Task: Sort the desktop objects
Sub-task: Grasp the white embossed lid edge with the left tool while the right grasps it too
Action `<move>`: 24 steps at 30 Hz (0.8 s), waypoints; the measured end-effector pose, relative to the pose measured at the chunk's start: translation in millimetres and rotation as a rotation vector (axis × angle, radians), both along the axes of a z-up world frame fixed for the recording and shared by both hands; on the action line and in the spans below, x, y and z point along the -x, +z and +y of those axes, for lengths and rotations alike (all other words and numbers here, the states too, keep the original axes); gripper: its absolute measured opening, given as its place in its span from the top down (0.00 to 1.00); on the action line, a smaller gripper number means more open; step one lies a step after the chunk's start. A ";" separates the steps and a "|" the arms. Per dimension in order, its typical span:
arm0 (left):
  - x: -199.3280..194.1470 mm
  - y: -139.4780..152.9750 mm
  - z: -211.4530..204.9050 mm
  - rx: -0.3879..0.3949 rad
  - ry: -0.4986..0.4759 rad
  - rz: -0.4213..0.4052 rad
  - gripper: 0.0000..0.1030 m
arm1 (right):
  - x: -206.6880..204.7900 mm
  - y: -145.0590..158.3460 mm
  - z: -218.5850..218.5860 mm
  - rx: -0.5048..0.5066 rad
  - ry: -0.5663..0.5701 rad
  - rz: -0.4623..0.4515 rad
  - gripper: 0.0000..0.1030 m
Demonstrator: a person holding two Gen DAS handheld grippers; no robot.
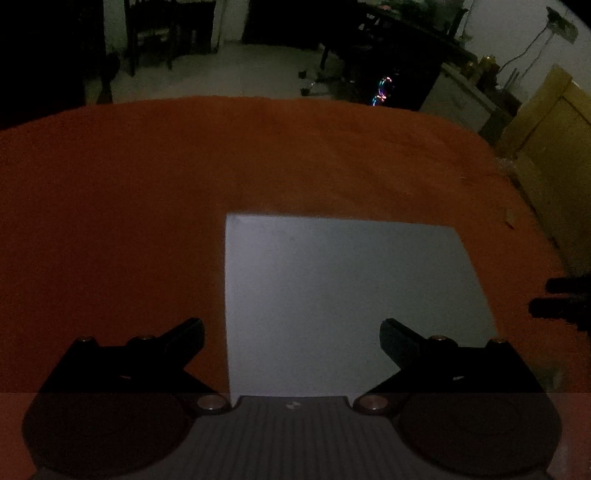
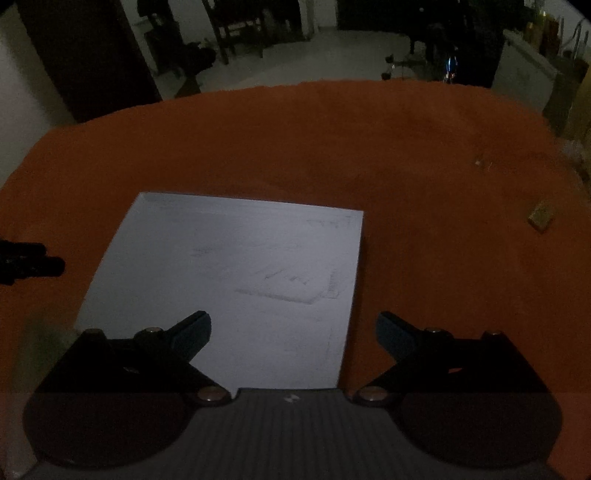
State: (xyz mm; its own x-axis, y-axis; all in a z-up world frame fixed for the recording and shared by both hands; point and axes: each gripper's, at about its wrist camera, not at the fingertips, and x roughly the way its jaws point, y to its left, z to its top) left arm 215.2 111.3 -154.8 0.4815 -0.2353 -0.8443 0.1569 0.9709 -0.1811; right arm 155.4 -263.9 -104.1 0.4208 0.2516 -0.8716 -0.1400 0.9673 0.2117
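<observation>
Left gripper (image 1: 291, 332), right gripper (image 2: 293, 328): jaws wide apart, nothing held. White sheet (image 2: 236, 280) flat on orange cloth (image 2: 295, 147). Small tan block (image 2: 540, 218) at sheet's 2 o'clock, well apart. Sorting stage indeterminate: fits start or end.

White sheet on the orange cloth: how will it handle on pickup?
The white sheet lies flat with no raised edge, so it's probably hard to pinch. It looks thin, likely light and floppy. On the orange cloth, pushing may slide it.

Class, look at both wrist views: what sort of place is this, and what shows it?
Probably a dim room in a home, not a lab. An orange cloth covers the table, a wooden chair stands on the pale floor behind, and cardboard boxes sit to one side.
</observation>
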 end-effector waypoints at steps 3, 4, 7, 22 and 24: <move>-15.0 -17.9 5.3 0.047 0.018 0.037 0.01 | -23.0 -17.5 -2.2 -0.030 -0.032 0.054 0.05; -19.0 -22.7 5.4 0.037 0.021 0.047 0.01 | -29.9 -22.8 -3.1 -0.042 -0.044 0.072 0.05; -29.6 -34.3 2.8 -0.067 0.038 0.056 0.01 | -39.0 -35.5 -5.5 -0.052 -0.054 0.109 0.05; -54.4 -72.3 5.6 -0.067 -0.049 0.083 0.00 | -74.2 -91.2 -18.2 -0.089 -0.105 0.292 0.00; -56.4 -77.8 4.2 -0.040 -0.033 0.111 0.00 | -76.5 -92.4 -15.0 -0.080 -0.093 0.290 0.00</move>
